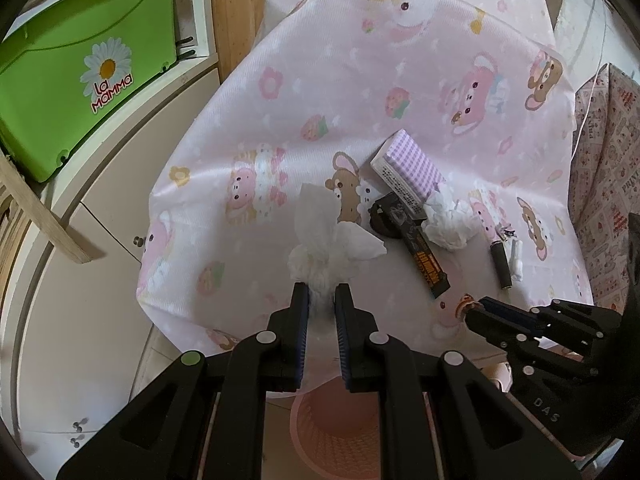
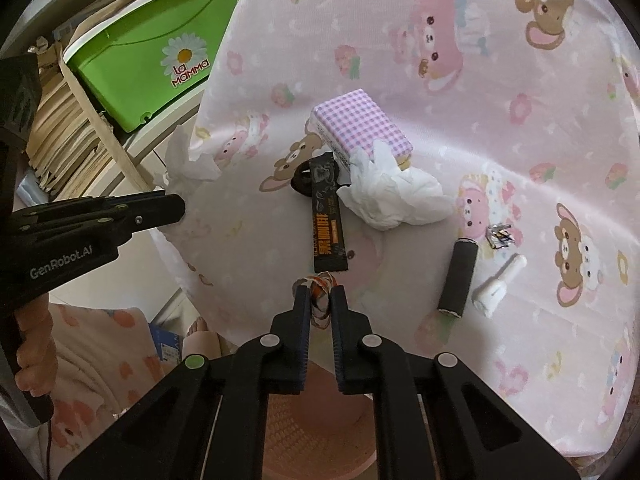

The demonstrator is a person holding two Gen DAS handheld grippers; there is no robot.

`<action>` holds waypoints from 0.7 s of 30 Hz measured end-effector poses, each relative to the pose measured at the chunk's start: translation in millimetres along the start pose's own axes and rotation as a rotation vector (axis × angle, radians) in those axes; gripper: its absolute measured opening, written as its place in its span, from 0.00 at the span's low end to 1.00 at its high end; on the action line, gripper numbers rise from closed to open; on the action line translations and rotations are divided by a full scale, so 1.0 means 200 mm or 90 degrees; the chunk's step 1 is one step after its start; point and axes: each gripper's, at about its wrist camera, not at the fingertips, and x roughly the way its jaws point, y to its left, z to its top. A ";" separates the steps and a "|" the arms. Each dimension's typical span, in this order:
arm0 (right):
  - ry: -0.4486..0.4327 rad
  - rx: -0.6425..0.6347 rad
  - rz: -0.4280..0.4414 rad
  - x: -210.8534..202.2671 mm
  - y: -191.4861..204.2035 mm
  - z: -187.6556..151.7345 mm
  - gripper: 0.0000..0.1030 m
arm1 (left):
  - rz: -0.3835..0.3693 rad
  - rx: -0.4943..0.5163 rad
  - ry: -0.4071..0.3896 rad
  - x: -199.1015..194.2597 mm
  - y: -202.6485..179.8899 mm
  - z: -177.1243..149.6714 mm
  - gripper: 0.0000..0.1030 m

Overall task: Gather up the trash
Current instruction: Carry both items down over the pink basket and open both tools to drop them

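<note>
Left tool (image 1: 322, 292) clamped on a crumpled white tissue (image 1: 324, 236), held at the near edge of the counter (image 1: 360, 80), left of the black sachet (image 1: 424, 252). Right tool (image 2: 320, 294) pinched narrow on a small orange-and-white wrapper (image 2: 318, 286), just below the sachet's (image 2: 328, 224) near end, at the counter's (image 2: 480, 160) front edge.

Still lying on the pink bear-print cloth: a lilac checked box (image 2: 362, 124) above the sachet, its corner touching a second crumpled tissue (image 2: 394, 196) just right of the sachet. Dark round item (image 2: 302, 178) partly under the sachet's far end; cannot tell what. Further right of the sachet, a dark tube (image 2: 458, 278), with a white plastic cap (image 2: 496, 286) just beside it and a small foil scrap (image 2: 498, 236) above that.

Pink mesh basket (image 2: 304, 424) on the floor beneath both tools, below the counter edge. Green tub (image 1: 80, 68) with a daisy label well left of the sachet, on a shelf. Hand (image 2: 34, 360) gripping the left tool's handle, in the right view.
</note>
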 end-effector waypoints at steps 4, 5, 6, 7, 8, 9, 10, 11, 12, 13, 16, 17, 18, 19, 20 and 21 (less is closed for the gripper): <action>-0.013 0.001 -0.001 -0.05 0.00 0.00 0.11 | 0.005 -0.001 -0.004 -0.02 -0.02 0.00 0.12; -0.017 0.002 -0.001 -0.07 0.00 0.00 0.11 | 0.001 0.006 -0.002 -0.02 -0.03 0.00 0.12; -0.019 0.001 -0.001 -0.09 0.01 0.00 0.11 | -0.003 0.018 0.004 -0.03 -0.05 0.01 0.12; -0.021 -0.002 -0.001 -0.11 0.02 0.00 0.11 | -0.002 0.028 0.010 -0.03 -0.07 0.01 0.12; -0.022 -0.004 0.002 -0.14 0.02 0.00 0.11 | 0.000 0.032 0.012 -0.05 -0.08 0.01 0.12; -0.022 0.000 0.002 -0.17 0.02 0.00 0.11 | -0.002 0.033 0.012 -0.07 -0.09 0.01 0.12; -0.017 0.004 -0.003 -0.19 0.02 0.00 0.11 | -0.007 0.034 0.012 -0.09 -0.10 0.01 0.12; -0.010 0.009 -0.006 -0.21 0.02 -0.01 0.11 | -0.013 0.034 0.013 -0.12 -0.11 0.00 0.12; -0.005 0.014 -0.002 -0.23 0.02 -0.03 0.11 | -0.016 0.036 0.015 -0.14 -0.11 -0.01 0.12; 0.000 0.021 0.007 -0.25 0.01 -0.05 0.11 | -0.014 0.039 0.019 -0.15 -0.12 -0.02 0.12; 0.015 0.027 0.012 -0.29 0.03 -0.10 0.11 | -0.011 0.041 0.046 -0.15 -0.14 -0.08 0.12; 0.016 0.027 0.015 -0.30 0.03 -0.12 0.11 | -0.022 0.037 0.054 -0.15 -0.14 -0.10 0.12; 0.017 0.027 0.019 -0.31 0.04 -0.14 0.11 | -0.029 0.033 0.063 -0.14 -0.14 -0.13 0.12; 0.018 0.028 0.024 -0.31 0.05 -0.17 0.11 | -0.033 0.029 0.072 -0.13 -0.15 -0.16 0.12; 0.021 0.028 0.029 -0.32 0.06 -0.18 0.11 | -0.035 0.028 0.080 -0.11 -0.15 -0.18 0.12; 0.024 0.023 0.035 -0.31 0.07 -0.21 0.11 | -0.040 0.030 0.087 -0.10 -0.16 -0.21 0.12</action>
